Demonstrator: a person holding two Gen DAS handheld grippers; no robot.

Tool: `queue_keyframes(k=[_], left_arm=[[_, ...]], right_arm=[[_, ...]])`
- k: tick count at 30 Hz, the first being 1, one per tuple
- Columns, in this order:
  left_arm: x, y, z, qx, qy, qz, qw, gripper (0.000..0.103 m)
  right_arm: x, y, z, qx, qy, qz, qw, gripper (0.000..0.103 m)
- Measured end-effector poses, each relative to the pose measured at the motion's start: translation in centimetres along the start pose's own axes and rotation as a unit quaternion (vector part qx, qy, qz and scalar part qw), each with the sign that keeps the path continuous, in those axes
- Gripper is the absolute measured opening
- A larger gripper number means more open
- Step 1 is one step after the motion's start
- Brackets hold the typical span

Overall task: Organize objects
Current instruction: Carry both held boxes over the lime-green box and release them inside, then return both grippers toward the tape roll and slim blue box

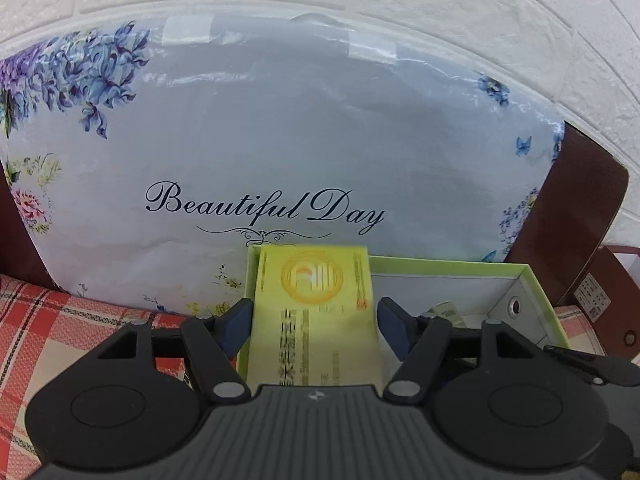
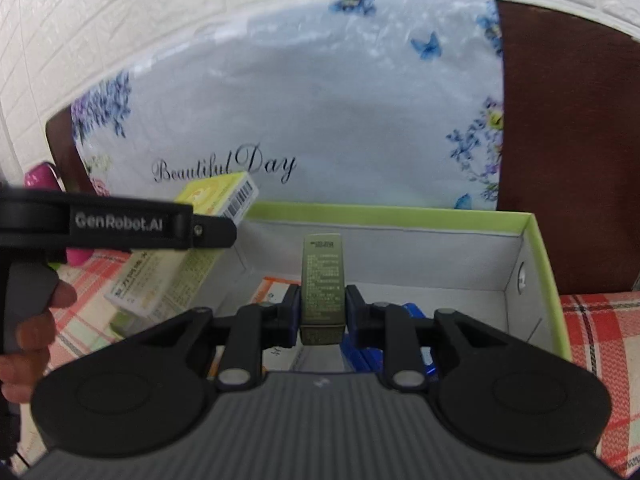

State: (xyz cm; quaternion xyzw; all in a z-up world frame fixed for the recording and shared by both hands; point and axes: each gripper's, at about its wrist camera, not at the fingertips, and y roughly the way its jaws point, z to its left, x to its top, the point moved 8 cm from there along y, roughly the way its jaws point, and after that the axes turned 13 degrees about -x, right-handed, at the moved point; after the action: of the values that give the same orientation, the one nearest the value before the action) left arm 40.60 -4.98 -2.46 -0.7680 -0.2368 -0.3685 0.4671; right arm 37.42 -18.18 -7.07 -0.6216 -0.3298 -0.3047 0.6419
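While the left gripper was pointed down at the near left corner of the green tray, a yellow box lay lengthwise between its jaws. These jaws were set wide, with the pads just beside the box's long sides and a sliver of gap visible on each. The box's far end was tipped over the tray's rim, and its print was blurred. On the right gripper, the jaws were drawn narrow and clamped on a slim olive carton, which was held upright above the tray's inside. Below those jaws, an orange-and-white pack was seen to the left on the tray floor and a blue item to the right. A hand was seen at the left gripper's grip. Beyond both pairs of jaws, a flowered bag was propped against the wall, and checked cloth was spread under the tray.
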Motion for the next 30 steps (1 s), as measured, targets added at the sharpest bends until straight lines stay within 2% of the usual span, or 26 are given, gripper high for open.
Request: queue_keyframes(k=[1, 2, 3, 6, 8, 9, 11, 14, 17, 19, 21, 23, 27, 30], left_arm=[[0.1, 0.0, 0.3, 0.006, -0.004, -0.004, 1.0, 0.082], [0.2, -0.1, 0.6, 0.011, -0.006, -0.013, 0.9998, 0.084], [0.3, -0.3, 0.7, 0.01, -0.006, -0.022, 0.9997, 0.086], [0.4, -1.1, 0.9, 0.006, -0.004, -0.038, 0.9993, 0.089], [0.3, -1.8, 0.7, 0.011, -0.002, -0.039, 0.9992, 0.089], [0.3, -2.3, 0.6, 0.014, -0.001, -0.04, 0.9991, 0.089], [0.1, -3.7, -0.1, 0.02, 0.006, -0.046, 0.9987, 0.089], [-0.3, -6.4, -1.5, 0.018, 0.005, -0.056, 0.9983, 0.089], [-1.1, -8.9, -3.2, 0.001, 0.0, -0.055, 0.9985, 0.091], [-1.9, -10.7, -4.3, 0.004, 0.011, -0.059, 0.9982, 0.093], [-2.7, -12.6, -5.1, 0.009, 0.016, -0.069, 0.9974, 0.101], [-3.7, -14.4, -5.8, 0.011, 0.022, -0.077, 0.9968, 0.101], [-5.9, -16.9, -6.7, 0.014, 0.024, -0.073, 0.9969, 0.101], [-8.0, -18.0, -7.3, 0.018, 0.031, -0.055, 0.9978, 0.101]], right_arm=[[-0.1, 0.4, 0.2, -0.001, -0.011, 0.0, 1.0, 0.034], [-0.3, 0.6, 0.4, -0.001, -0.025, 0.001, 1.0, 0.056], [-0.3, 0.5, 0.4, -0.007, -0.038, -0.004, 0.999, 0.063], [0.0, -0.9, -0.1, -0.011, -0.063, -0.031, 0.997, 0.072], [0.3, -1.9, -0.7, -0.011, -0.052, -0.036, 0.998, 0.087], [0.4, -2.6, -0.9, -0.009, -0.044, -0.041, 0.998, 0.09], [0.5, -4.3, -1.4, -0.004, -0.031, -0.049, 0.998, 0.103], [0.4, -7.2, -2.0, 0.003, -0.012, -0.063, 0.998, 0.103], [0.1, -9.2, -2.5, 0.0, 0.005, -0.051, 0.999, 0.103], [-0.4, -10.9, -2.9, -0.004, 0.022, -0.046, 0.999, 0.103], [-1.0, -12.9, -3.0, -0.005, 0.032, -0.046, 0.998, 0.103], [-1.5, -14.8, -3.0, -0.002, 0.039, -0.054, 0.998, 0.103], [-2.9, -18.1, -3.0, -0.005, 0.053, -0.059, 0.997, 0.103], [-4.7, -20.0, -2.7, 0.005, 0.063, -0.057, 0.996, 0.103]])
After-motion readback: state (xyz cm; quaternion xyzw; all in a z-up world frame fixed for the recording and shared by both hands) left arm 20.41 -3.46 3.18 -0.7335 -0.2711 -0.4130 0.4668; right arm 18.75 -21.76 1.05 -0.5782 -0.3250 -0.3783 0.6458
